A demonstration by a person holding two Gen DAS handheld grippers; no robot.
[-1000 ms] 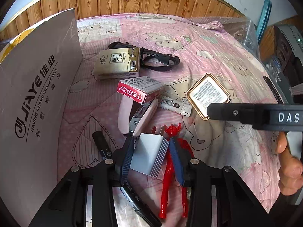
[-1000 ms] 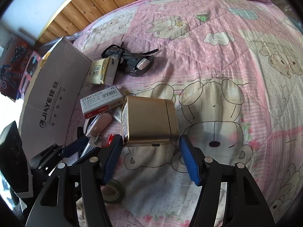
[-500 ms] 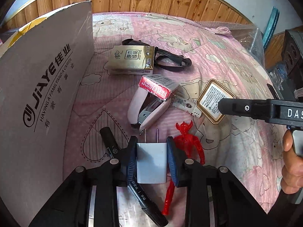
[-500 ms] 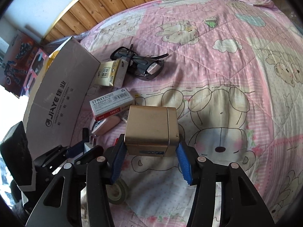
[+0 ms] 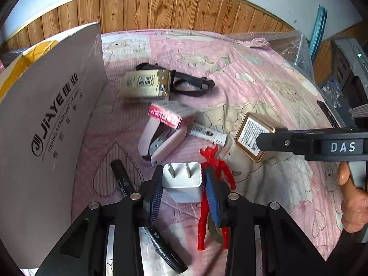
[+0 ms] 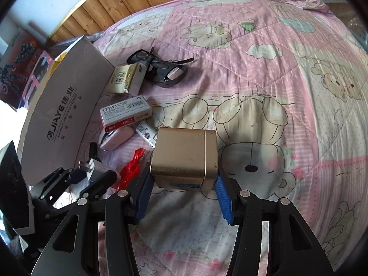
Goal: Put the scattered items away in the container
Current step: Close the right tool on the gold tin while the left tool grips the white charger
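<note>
The left gripper [image 5: 182,185] had its fingers clamped on the flanks of a white two-pin plug adapter [image 5: 182,180], prongs pointing forward, a grip that seemed chosen so the block could be carried off the pink cartoon-print bedspread [image 6: 264,73] without twisting; the right gripper [image 6: 184,191] likewise had its fingers pressed against the two sides of a square gold metal tin [image 6: 185,158], apparently raised above the bed. The grey cardboard box [image 5: 46,124], probably the container, stood at the left edge of the clutter, its tall wall facing both loads, so each would likely have to go over that wall. Left on the bed were a red plastic figure [image 5: 212,181], a black marker pen [image 5: 138,209], a pink stapler [image 5: 161,142], a red-and-white staples box [image 6: 125,113], a gold tissue packet [image 5: 147,84] and black goggles [image 6: 165,69]
</note>
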